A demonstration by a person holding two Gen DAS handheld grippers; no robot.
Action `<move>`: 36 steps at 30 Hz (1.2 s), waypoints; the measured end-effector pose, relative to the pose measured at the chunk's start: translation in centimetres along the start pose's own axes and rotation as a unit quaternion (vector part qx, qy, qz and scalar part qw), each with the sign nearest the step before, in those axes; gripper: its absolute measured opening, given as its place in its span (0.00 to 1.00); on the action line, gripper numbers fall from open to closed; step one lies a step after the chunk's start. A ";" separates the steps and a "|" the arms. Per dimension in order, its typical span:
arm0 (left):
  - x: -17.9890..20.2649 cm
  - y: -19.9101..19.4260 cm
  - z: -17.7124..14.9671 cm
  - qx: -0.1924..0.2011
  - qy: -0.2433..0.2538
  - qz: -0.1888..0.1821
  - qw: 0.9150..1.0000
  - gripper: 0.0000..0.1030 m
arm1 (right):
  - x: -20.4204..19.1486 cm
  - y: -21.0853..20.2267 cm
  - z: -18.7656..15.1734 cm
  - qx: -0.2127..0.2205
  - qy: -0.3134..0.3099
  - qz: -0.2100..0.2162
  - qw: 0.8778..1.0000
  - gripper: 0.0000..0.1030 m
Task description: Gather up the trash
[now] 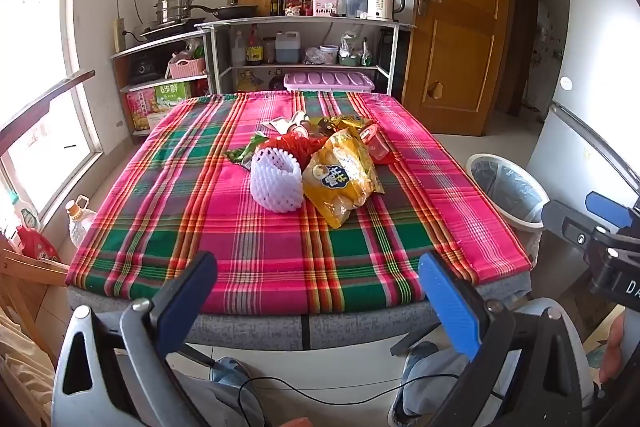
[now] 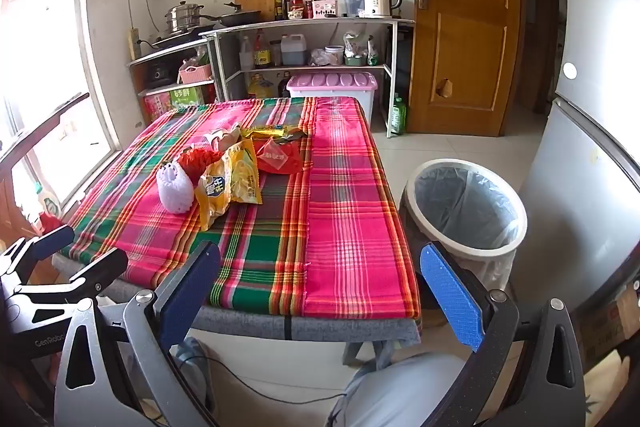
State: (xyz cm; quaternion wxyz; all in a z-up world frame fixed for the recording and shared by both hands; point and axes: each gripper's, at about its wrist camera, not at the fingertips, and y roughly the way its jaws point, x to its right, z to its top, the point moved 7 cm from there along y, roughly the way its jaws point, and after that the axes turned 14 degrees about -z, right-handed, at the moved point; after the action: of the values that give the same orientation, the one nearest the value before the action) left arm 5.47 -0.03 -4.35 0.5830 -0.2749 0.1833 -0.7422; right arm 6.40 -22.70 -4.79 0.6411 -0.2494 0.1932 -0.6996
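Note:
A heap of trash lies in the middle of the plaid-covered table (image 1: 200, 227): a white foam fruit net (image 1: 275, 183), a yellow snack bag (image 1: 340, 179), a red wrapper (image 1: 298, 145) and other wrappers behind. The same foam net (image 2: 174, 189) and yellow bag (image 2: 230, 183) show in the right wrist view, with a red plastic bag (image 2: 278, 157). A white bin with a grey liner (image 2: 466, 207) stands on the floor right of the table; it also shows in the left wrist view (image 1: 506, 191). My left gripper (image 1: 320, 291) is open and empty before the table's near edge. My right gripper (image 2: 320, 291) is open and empty, near the bin.
Kitchen shelves (image 1: 304, 67) with pots, bottles and a kettle stand against the far wall. A wooden door (image 1: 456, 19) is at the back right, a fridge (image 2: 592, 163) at the right. A window is at the left. An oil bottle (image 1: 80, 219) stands on the floor left.

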 end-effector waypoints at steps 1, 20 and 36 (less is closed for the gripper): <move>0.0 0.0 0.0 0.000 0.000 0.000 1.000 0.99 | 0.0 0.0 0.0 -0.002 0.001 0.001 1.000 0.98; 0.6 0.3 -0.3 -0.003 0.005 -0.006 1.000 0.99 | 0.0 -0.3 -0.2 -0.001 0.000 0.001 1.000 0.98; 1.1 0.0 -0.1 -0.002 0.009 -0.017 1.000 0.99 | 0.1 -0.6 0.0 0.000 0.000 0.002 1.000 0.98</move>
State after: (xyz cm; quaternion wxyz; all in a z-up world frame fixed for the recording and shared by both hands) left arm 5.28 -1.08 -4.23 0.5678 -0.2726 0.1857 -0.7542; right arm 5.95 -22.76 -4.39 0.6427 -0.2487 0.1934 -0.6983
